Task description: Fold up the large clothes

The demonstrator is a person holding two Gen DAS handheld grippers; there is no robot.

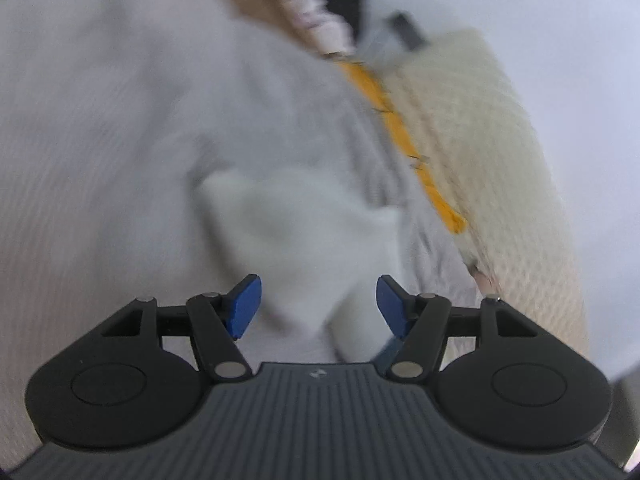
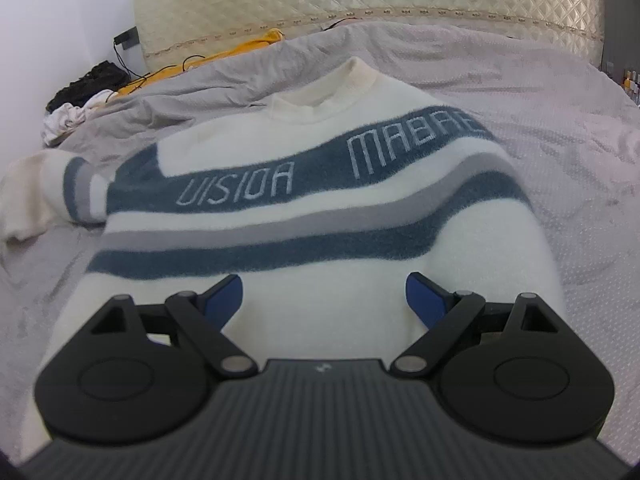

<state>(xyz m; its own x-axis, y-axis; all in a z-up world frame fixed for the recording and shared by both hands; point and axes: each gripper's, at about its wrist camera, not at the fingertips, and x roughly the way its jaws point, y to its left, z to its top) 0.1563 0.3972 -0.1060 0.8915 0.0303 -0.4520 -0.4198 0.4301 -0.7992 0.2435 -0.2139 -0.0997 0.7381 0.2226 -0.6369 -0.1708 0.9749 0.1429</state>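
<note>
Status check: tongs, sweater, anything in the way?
Left tongs open, nothing gripped, view blurred. Right tongs open over sweater, which lies flat on the grey bedspread. Nothing on the sweater.

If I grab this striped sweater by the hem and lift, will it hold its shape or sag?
The sweater will probably sag: it already drapes softly over the grey bedspread, with its sleeve slumped sideways. Its fuzzy knit looks thick, so likely grippy rather than slippery, and somewhat heavy. The right gripper, open over the hem, would lift only one spot; the rest should trail.
</note>
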